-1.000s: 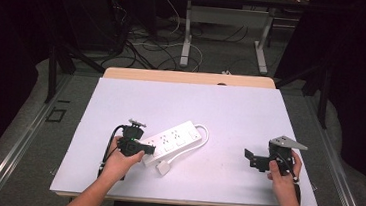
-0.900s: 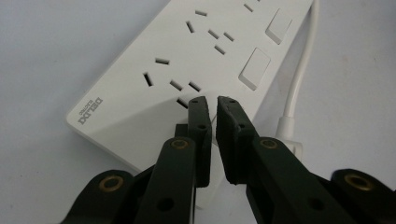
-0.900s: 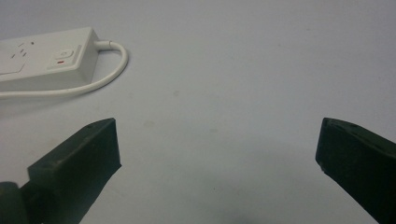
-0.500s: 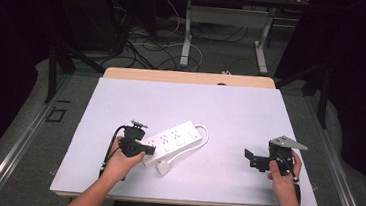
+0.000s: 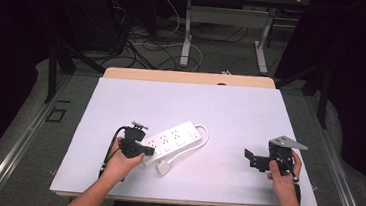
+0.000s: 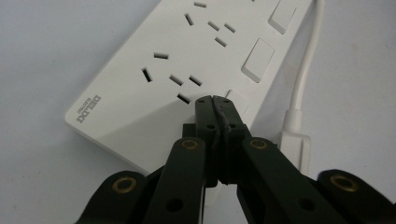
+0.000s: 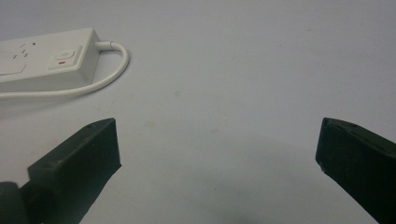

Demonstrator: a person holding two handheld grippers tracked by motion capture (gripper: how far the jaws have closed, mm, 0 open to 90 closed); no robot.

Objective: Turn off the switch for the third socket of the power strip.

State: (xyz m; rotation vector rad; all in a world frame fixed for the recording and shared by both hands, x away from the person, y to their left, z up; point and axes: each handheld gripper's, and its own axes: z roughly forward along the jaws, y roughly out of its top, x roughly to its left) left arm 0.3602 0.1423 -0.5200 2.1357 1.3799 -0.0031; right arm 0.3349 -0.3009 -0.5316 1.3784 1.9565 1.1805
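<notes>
Two grippers on the tabletop [image 5: 230, 112], and only the left one has anything going on. The left gripper [image 6: 215, 100] has just been closing its fingers [image 6: 205, 109], and now the two tips sit pressed flat against each other with nothing caught between them. Seen from the left gripper view, those closed tips hover right over the near end of the white power strip [image 5: 175, 140], next to the small square rocker switch [image 6: 236, 103] nearest that end; whether they actually touch it I can't tell. In the high view the strip lies at an angle in the near-left part of the tabletop, its white cable [image 5: 203, 135] looping back round from the far end, and the plug [image 5: 164, 167] resting just beside the strip's near edge. The hand hasn't really shifted compared with a second ago, so the only real change is the fingers pinching shut. My guess is that this turns the gripper into a poking tool: closed tips make one narrow point, good for pressing a switch and no use for picking up the strip. The right gripper [image 5: 259, 160] sits well off to the right, held just above the bare tabletop, fingers [image 7: 79, 154] spread wide with nothing in them, pointing roughly toward the strip's far end. It looks parked for now.
</notes>
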